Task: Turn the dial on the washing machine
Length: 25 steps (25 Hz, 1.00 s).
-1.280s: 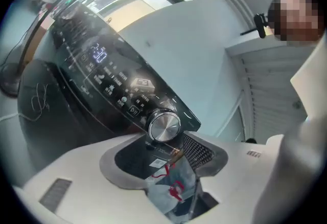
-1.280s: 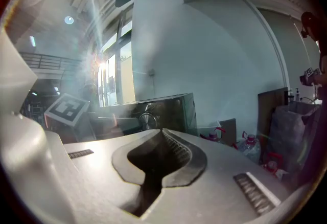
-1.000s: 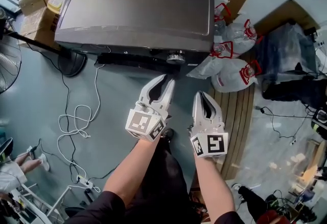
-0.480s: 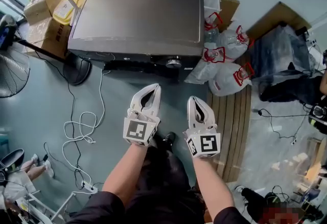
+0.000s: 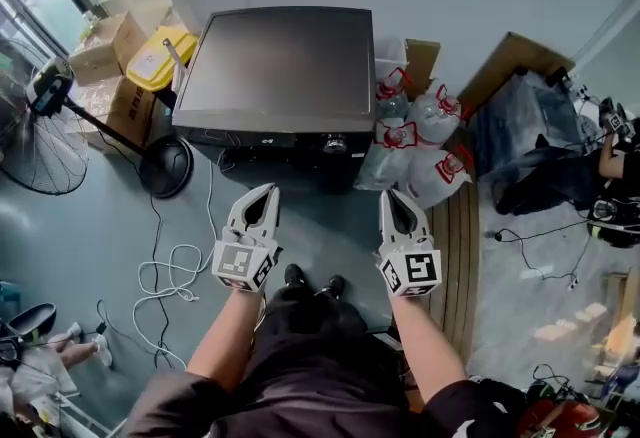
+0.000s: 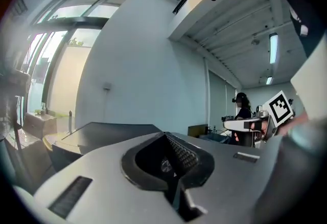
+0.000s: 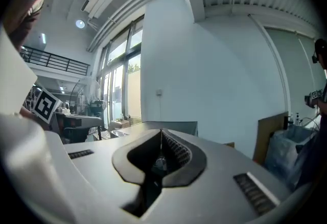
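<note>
Dark grey metal fills the space ahead of my tools: the washing machine [image 5: 275,66] stands in front of both of them, and its dial [image 5: 334,143], a small round knob on the front panel, lies ahead of and between the two, a little nearer the line of my right gripper [image 5: 393,198] and just to its left. My left gripper [image 5: 266,194] has its jaws fully together with nothing in them, and the right one is closed and empty too; both hang well short of the machine, touching nothing. As I judge it, the task is at the approach, with the turn itself not yet begun. The next move calls for me to carry one tool forward and down to the panel, most likely the right, spread its jaws wide enough to straddle the knob, close squarely on its rim, then roll my wrist. Neither gripper view shows the dial, so I would steer by the head view.
</note>
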{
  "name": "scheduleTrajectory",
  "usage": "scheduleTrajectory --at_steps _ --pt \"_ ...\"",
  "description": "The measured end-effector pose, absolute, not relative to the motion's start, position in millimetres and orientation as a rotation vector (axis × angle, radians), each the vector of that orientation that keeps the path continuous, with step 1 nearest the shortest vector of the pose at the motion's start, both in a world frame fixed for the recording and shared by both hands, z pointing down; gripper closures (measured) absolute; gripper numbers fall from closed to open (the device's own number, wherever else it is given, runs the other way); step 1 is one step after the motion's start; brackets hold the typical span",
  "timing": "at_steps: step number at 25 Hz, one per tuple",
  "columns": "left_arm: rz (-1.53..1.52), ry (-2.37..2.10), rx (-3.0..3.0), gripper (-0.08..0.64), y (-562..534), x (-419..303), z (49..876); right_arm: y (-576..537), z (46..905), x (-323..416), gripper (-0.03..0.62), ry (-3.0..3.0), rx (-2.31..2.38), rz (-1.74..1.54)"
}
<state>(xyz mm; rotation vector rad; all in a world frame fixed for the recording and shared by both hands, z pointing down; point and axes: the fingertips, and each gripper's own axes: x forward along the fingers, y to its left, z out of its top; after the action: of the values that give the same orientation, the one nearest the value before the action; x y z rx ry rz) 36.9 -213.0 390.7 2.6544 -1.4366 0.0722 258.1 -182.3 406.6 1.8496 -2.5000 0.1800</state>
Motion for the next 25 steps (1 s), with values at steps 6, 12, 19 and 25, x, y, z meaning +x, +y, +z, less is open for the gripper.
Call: scheduleTrajectory --at_steps 6,12,19,25 --pt "0.062 -1.432 2.667 0.546 -162.7 -33.3 322.9 -116.8 342.8 273.2 0.569 -2.506 1.841 0.169" --pt "0.033 -1.422 2.658 0.545 -123.0 -85.0 298.1 -60.6 334.4 282.3 0.57 -2.459 1.92 0.198" --pt "0.004 -1.339 2.672 0.545 -70.4 -148.1 305.2 0.1 321.3 212.1 0.569 -2.44 2.002 0.147" --pt "0.087 -1.27 2.699 0.545 -17.5 -207.5 327.5 47.4 338.3 107.8 0.571 -2.473 1.963 0.21"
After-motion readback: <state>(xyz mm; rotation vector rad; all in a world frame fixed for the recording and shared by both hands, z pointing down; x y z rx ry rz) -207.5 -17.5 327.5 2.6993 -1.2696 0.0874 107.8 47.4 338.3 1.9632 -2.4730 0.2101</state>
